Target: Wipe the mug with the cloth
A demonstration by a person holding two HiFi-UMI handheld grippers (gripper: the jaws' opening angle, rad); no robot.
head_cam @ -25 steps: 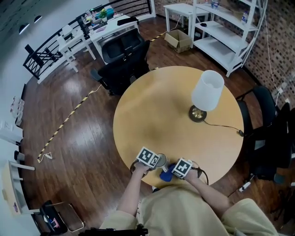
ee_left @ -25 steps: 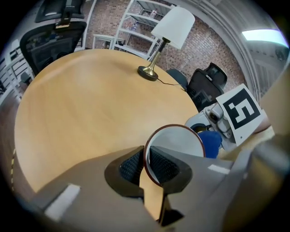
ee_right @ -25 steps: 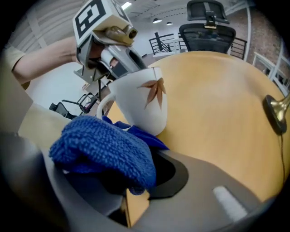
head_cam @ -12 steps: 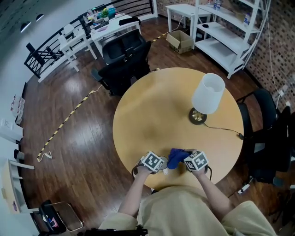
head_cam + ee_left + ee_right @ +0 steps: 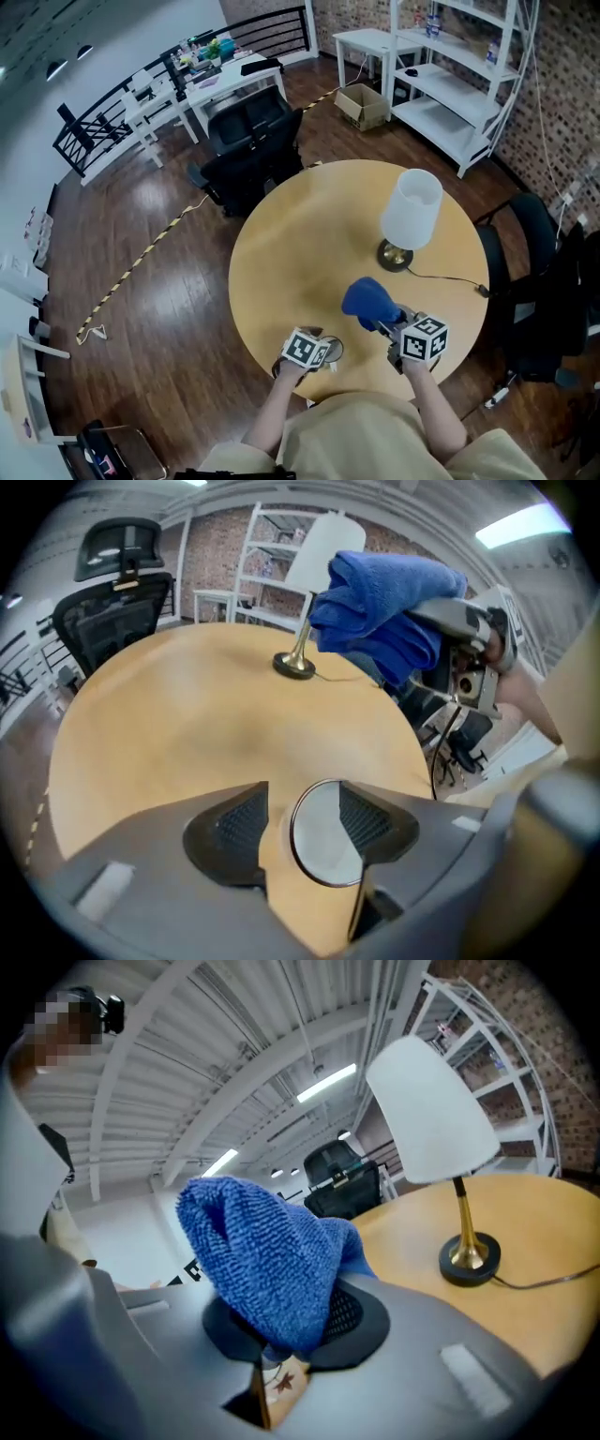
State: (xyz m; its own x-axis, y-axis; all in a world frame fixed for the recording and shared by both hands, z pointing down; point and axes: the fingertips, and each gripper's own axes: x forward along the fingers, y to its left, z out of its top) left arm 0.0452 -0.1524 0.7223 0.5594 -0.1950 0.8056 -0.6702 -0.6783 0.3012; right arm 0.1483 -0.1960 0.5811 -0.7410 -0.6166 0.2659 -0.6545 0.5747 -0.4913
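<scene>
Now left gripper [image 5: 302, 825] jaws apart, just been opening, with dark-rimmed round mug with pale inside [image 5: 323, 847] between them. Mug sits at near edge of round wooden table [image 5: 309, 244], close against one pad, gap at other. Right gripper [image 5: 293, 1322] clamped on bunched blue terry cloth [image 5: 267, 1260], raised above table's near edge, right of mug.

The lamp [image 5: 410, 214] stands on the right half of the table [image 5: 291, 244]. The mug [image 5: 326, 846] stands on the table at its near edge, between the jaws of the left gripper [image 5: 302, 803], which have just been opening. To the right of it, the right gripper [image 5: 291, 1316] holds the cloth [image 5: 262, 1251] above the table, in front of the lamp. Behind the table is a chair [image 5: 251, 141]. Further back on the right stand the shelves [image 5: 459, 89], with a box [image 5: 363, 81] on the floor to their left.
</scene>
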